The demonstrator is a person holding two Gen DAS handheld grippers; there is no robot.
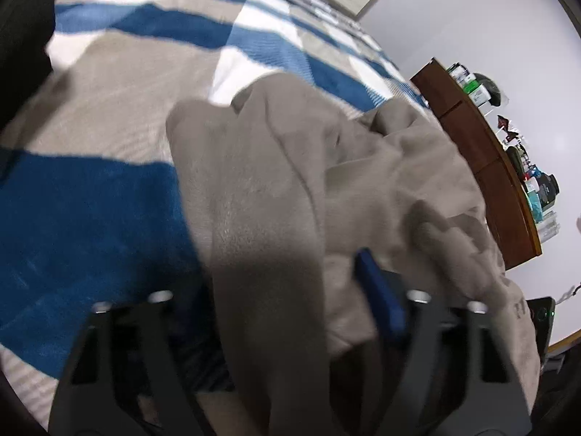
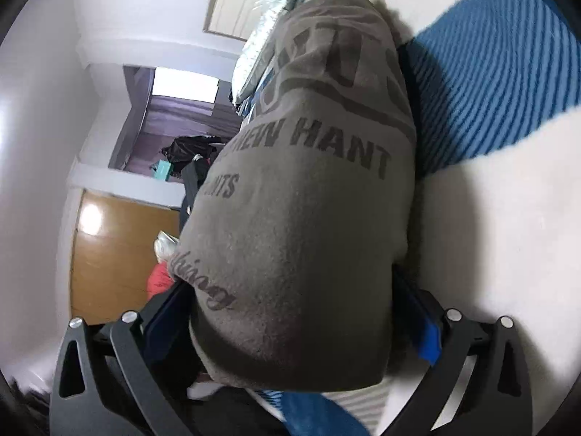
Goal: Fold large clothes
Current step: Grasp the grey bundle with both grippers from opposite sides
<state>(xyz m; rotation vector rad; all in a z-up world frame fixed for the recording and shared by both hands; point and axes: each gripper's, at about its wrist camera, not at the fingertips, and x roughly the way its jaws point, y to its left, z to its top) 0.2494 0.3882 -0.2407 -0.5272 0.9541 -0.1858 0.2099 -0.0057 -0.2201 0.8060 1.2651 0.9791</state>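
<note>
- Garment (image 1: 297,181) heaped on striped bed (image 1: 94,218), right side, near dresser (image 1: 483,160).
- L gripper (image 1: 290,290): jaws part-open, cloth between, grip unclear.
- R gripper (image 2: 290,312): jaws wide, printed fold between — likely to lift for folding.

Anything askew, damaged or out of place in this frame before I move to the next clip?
Nothing damaged or spilled. The beige garment lies bunched and creased on the blue striped bedspread, with fabric between the fingers of both the left gripper and right gripper, as expected mid-fold.
</note>
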